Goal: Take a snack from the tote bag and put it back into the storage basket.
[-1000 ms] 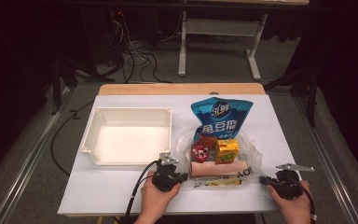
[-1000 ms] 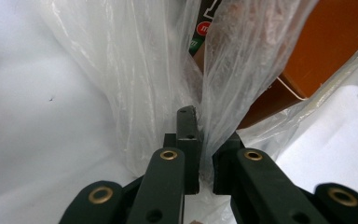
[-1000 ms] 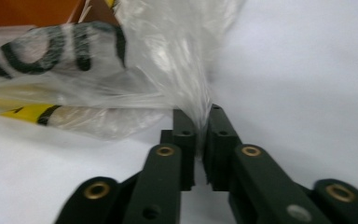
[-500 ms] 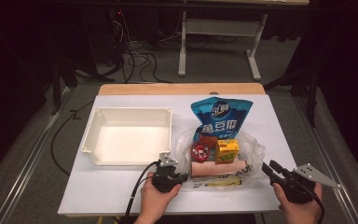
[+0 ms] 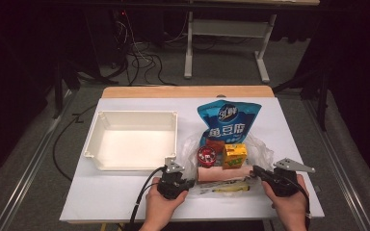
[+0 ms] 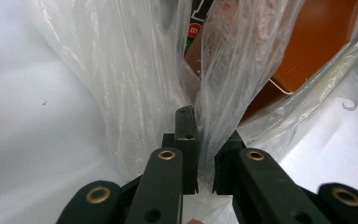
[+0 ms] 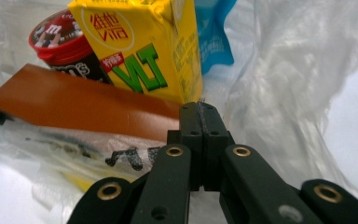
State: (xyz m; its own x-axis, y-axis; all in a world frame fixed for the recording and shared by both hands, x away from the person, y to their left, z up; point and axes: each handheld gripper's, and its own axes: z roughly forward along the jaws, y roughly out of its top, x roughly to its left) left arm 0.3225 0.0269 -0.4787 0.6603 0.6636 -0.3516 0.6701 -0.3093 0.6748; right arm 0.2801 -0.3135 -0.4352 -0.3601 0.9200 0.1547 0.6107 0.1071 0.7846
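Note:
A clear plastic bag (image 5: 262, 154) lies on the white table with snacks in it: a blue pouch (image 5: 229, 120), a yellow drink carton (image 5: 234, 155), a red-lidded candy tub (image 5: 206, 155) and a long orange-brown pack (image 5: 219, 173). My left gripper (image 5: 191, 183) is at the bag's left edge, and in the left gripper view it (image 6: 200, 135) is shut on the film (image 6: 135, 70). My right gripper (image 5: 256, 170) is at the bag's right edge. Its jaws have just been closing. In the right gripper view it (image 7: 200, 109) is pressed shut with a wisp of film at the tips, in front of the carton (image 7: 140, 51).
An empty white tray (image 5: 137, 113) stands left of the bag. A flat yellow-printed packet (image 5: 229, 186) lies in the bag's front part. The left gripper's cable (image 5: 142, 197) trails over the table's front edge. A wooden strip (image 5: 188, 91) runs along the far edge.
My right gripper has moved left from the table's right side to the bag's edge, and its jaws have gone from apart to shut. The left gripper has stayed put on the bag.

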